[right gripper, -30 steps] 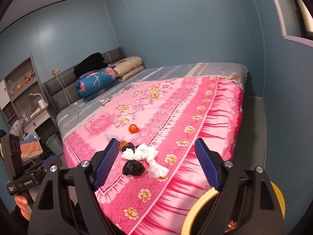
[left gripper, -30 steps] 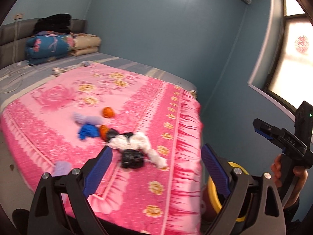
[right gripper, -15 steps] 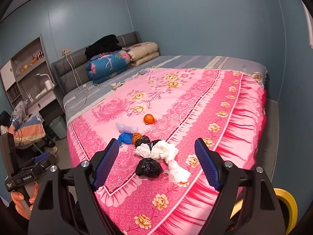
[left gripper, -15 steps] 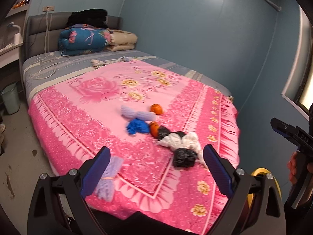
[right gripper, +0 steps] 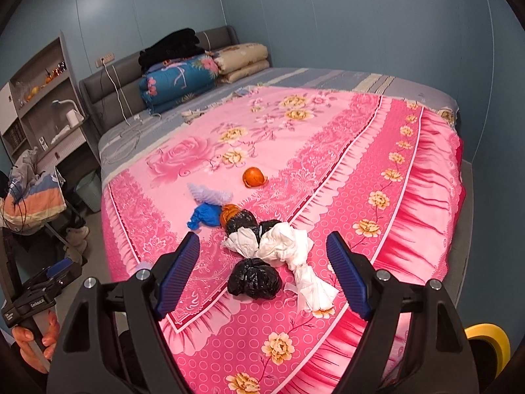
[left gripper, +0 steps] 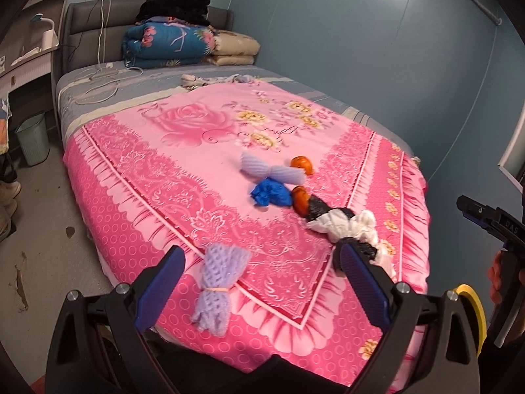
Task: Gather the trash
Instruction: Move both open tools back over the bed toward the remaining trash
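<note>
Right now both hand-held grippers gape empty; purple foam net (left gripper: 218,280) lies at 12 o'clock between the left hand-held gripper (left gripper: 259,285) fingers, long axis running away from it.

We read only two markings, both on the tools. In the left wrist view, the right tool (left gripper: 492,226), held at the frame's right edge, carries pale raised letters on its black body; we make out "DAS", possibly with more characters we cannot resolve. In the right wrist view, the left tool (right gripper: 42,295), at lower left, bears a small white printed label, too blurred for us to read. Elsewhere we find no legible text.
</note>
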